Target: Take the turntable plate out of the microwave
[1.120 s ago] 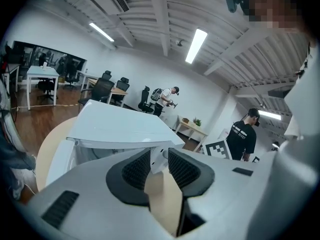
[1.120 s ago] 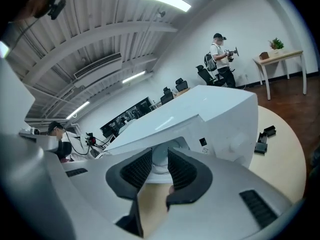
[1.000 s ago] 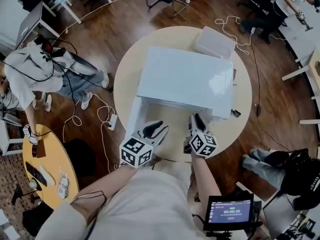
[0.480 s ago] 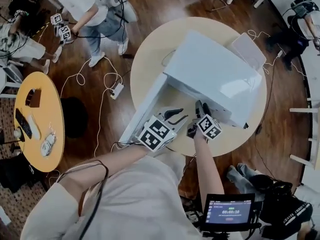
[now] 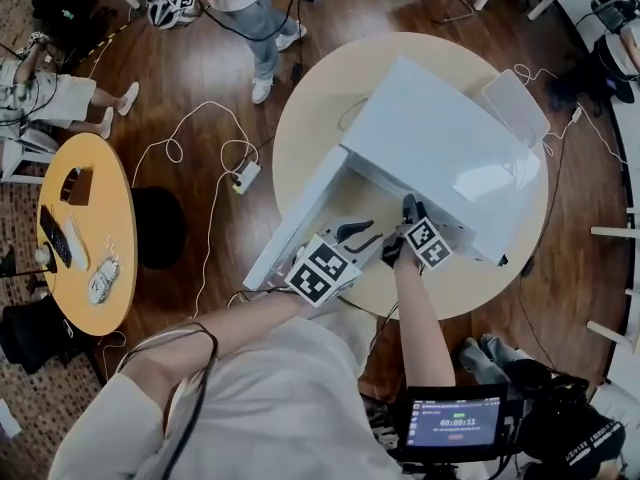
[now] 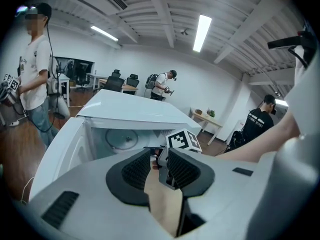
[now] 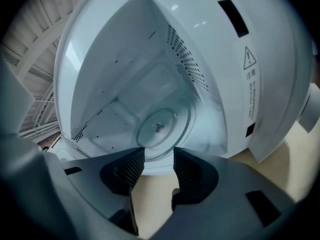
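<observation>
**Right gripper view: glass plate lies in the microwave, both grippers empty at its mouth**

Right gripper view looks straight into the open cavity of the white microwave (image 7: 235,59). The turntable plate (image 7: 162,129), round and clear, lies flat on the cavity floor, about in its middle. The right gripper (image 7: 158,154) sits just outside the microwave's front edge. Its jaws stand apart with nothing between them, only the pale tabletop and the cavity's lower lip showing through the gap.

From the head view, the microwave stands on a round table (image 5: 300,138), and its door (image 5: 295,223) is swung wide open on the left side of the cavity. The left gripper (image 5: 358,236) is in front of the opening, between the open door and the right gripper. Its jaws are also released and hold nothing. In the left gripper view the plate shows deep inside the microwave, well apart from those jaws.
</observation>
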`<action>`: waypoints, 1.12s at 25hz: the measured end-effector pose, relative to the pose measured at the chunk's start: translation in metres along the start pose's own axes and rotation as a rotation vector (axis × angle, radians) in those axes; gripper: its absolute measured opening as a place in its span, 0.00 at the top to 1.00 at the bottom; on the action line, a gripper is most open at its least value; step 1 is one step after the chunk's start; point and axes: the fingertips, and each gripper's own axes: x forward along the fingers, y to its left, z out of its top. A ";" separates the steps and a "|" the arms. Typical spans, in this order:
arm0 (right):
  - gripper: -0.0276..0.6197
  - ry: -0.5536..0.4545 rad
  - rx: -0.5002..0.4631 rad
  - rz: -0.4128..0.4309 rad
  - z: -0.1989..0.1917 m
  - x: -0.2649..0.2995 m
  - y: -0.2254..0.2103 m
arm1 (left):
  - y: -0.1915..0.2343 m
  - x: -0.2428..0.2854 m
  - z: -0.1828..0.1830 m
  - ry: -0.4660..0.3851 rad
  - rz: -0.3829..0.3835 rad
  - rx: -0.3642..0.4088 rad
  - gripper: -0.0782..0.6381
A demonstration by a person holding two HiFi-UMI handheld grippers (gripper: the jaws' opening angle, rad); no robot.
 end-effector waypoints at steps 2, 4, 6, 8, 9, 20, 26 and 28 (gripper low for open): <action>0.68 -0.019 0.009 -0.013 0.003 0.007 -0.001 | 0.001 0.000 -0.001 0.006 0.008 -0.002 0.75; 0.68 -0.030 0.032 -0.027 0.006 0.015 -0.004 | 0.001 0.001 -0.003 0.015 0.010 0.004 0.75; 0.68 -0.029 0.059 -0.040 0.007 0.021 -0.010 | -0.001 0.003 -0.004 0.022 0.011 0.016 0.75; 0.68 -0.024 0.069 -0.048 0.005 0.026 -0.014 | -0.003 0.005 -0.007 0.030 0.009 0.028 0.75; 0.68 -0.023 0.068 -0.051 0.005 0.028 -0.015 | -0.004 0.005 -0.007 0.035 0.007 0.034 0.75; 0.68 -0.018 0.104 -0.015 0.006 0.044 -0.027 | -0.010 0.007 0.001 0.049 0.000 0.087 0.75; 0.68 -0.014 0.131 -0.037 0.006 0.050 -0.026 | -0.011 0.005 0.001 0.052 -0.008 0.104 0.75; 0.68 -0.018 0.182 -0.047 0.007 0.051 -0.026 | -0.010 0.004 0.003 0.049 -0.009 0.103 0.75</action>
